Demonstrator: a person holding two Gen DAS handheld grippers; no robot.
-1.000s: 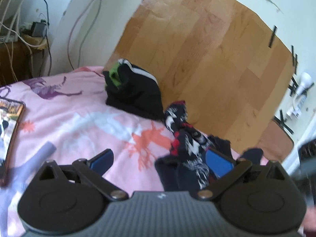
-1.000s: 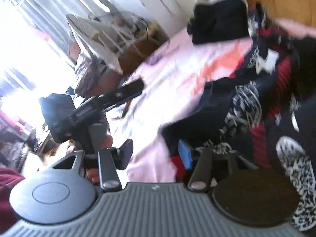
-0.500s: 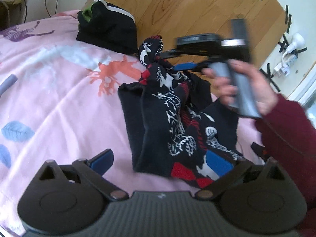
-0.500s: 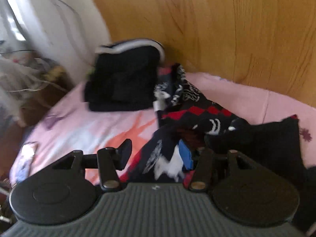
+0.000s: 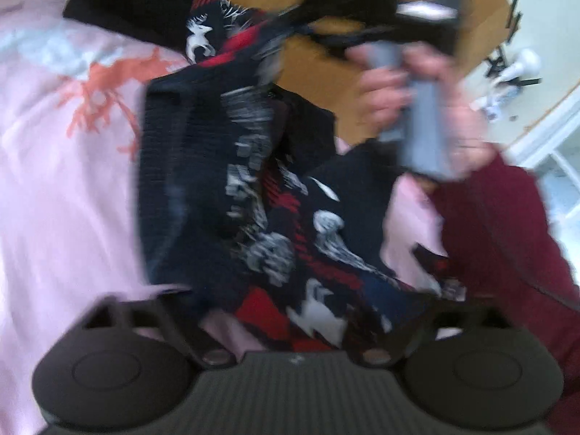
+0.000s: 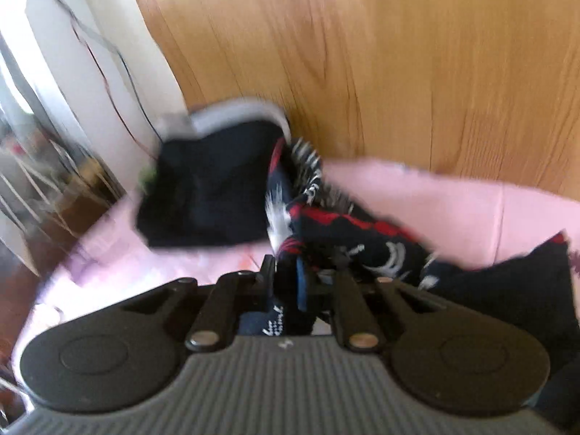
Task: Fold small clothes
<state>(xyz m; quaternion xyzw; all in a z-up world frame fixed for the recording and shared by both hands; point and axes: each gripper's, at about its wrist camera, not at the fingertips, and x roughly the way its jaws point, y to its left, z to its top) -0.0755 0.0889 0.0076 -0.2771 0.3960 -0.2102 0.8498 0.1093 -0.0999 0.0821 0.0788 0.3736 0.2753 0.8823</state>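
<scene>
A dark patterned garment with red and white motifs lies bunched on the pink bedspread. Its near edge sits between the fingers of my left gripper, whose jaws are closing and still stand apart; the picture is blurred. A hand in a maroon sleeve holds my right gripper at the garment's far end. In the right wrist view, my right gripper is pinched shut on a fold of the patterned garment.
A folded black garment with a white trim lies at the far edge of the bed, also seen as the black garment in the right wrist view. A wooden panel stands behind the bed. Cables run down the white wall.
My left gripper moved in over the garment's near edge and narrowed its jaws. My right gripper swung toward the wooden panel and shut on the garment's far end.
</scene>
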